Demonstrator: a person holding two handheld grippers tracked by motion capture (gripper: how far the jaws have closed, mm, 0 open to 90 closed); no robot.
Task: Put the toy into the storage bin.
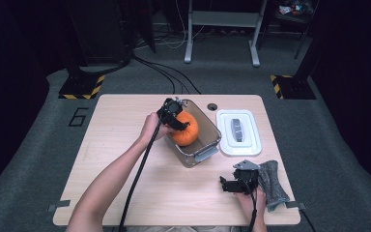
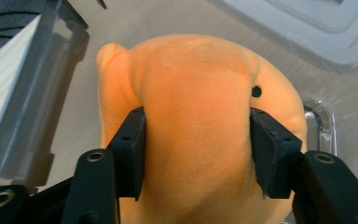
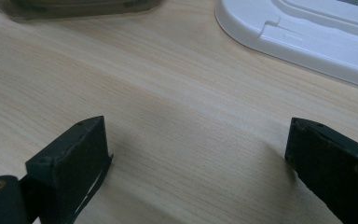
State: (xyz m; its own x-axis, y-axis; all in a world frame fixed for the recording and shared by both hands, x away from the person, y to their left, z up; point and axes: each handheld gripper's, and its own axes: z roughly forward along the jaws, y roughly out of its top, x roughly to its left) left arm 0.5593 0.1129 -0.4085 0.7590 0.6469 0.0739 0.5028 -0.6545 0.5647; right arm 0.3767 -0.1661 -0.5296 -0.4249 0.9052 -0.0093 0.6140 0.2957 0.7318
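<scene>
An orange plush toy (image 1: 185,129) with a small black eye hangs inside the clear plastic bin (image 1: 207,145) at the table's middle. My left gripper (image 1: 176,117) is shut on the orange plush toy (image 2: 198,126), both jaws pressed into its sides. The bin's white lid (image 1: 238,131) lies flat just right of the bin. Low over bare wood near the front edge, my right gripper (image 1: 231,185) stands open; between its jaws is only tabletop (image 3: 186,140). The lid (image 3: 307,32) and the bin's base (image 3: 74,9) lie beyond it.
A grey felt cloth (image 1: 273,183) lies at the table's front right, beside my right hand. A small round hole (image 1: 212,106) sits near the table's far edge. Cables and stand legs cross the floor behind the table.
</scene>
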